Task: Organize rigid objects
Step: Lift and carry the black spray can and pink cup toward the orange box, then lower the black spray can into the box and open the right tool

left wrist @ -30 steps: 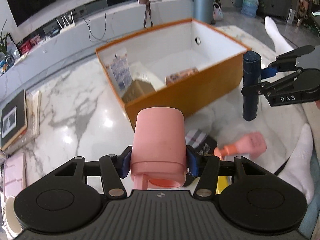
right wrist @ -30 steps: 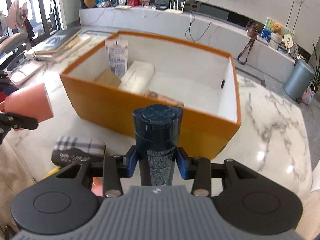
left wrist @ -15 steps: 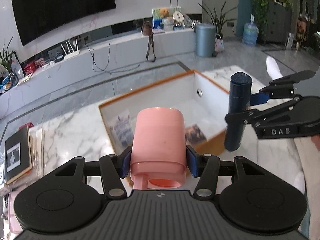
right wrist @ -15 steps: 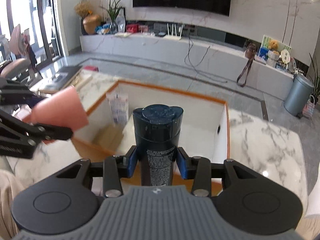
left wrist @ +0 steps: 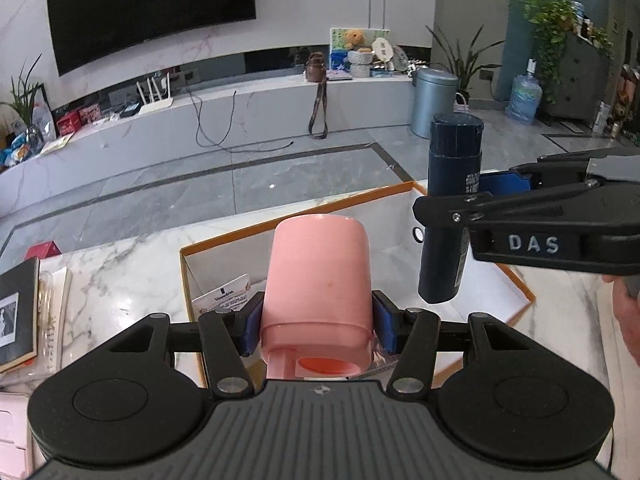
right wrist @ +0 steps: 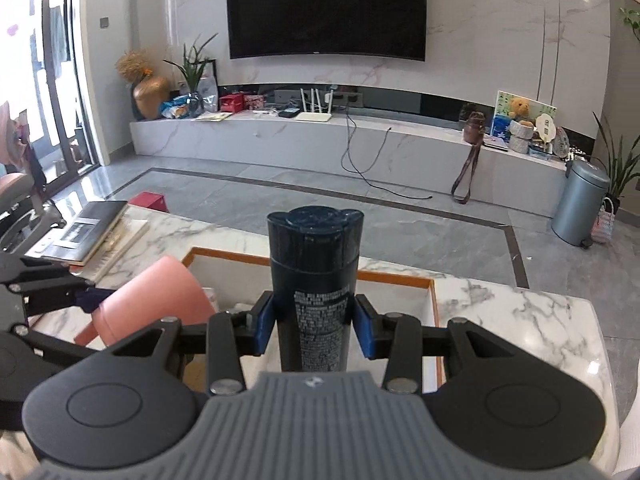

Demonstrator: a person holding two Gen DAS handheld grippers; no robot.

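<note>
My left gripper (left wrist: 316, 326) is shut on a pink cup (left wrist: 318, 280), held upside down above the near left part of the orange box (left wrist: 280, 230). My right gripper (right wrist: 315, 328) is shut on a dark blue bottle (right wrist: 314, 276), held upright above the box's right side. The bottle (left wrist: 450, 216) and the right gripper (left wrist: 468, 196) also show in the left wrist view. The pink cup (right wrist: 156, 300) and the left gripper (right wrist: 60, 292) show at the left of the right wrist view. The box (right wrist: 396, 278) has white inner walls.
A white tube (left wrist: 226, 298) lies inside the box at its left. Books (left wrist: 18, 312) are stacked on the marble table (left wrist: 120, 276) to the left. A low marble TV bench (right wrist: 360, 140) and a grey bin (right wrist: 582, 204) stand across the floor.
Both grippers have risen and moved forward over the box with their objects. The views have tilted up, so the room shows and the box's inside is mostly hidden.
</note>
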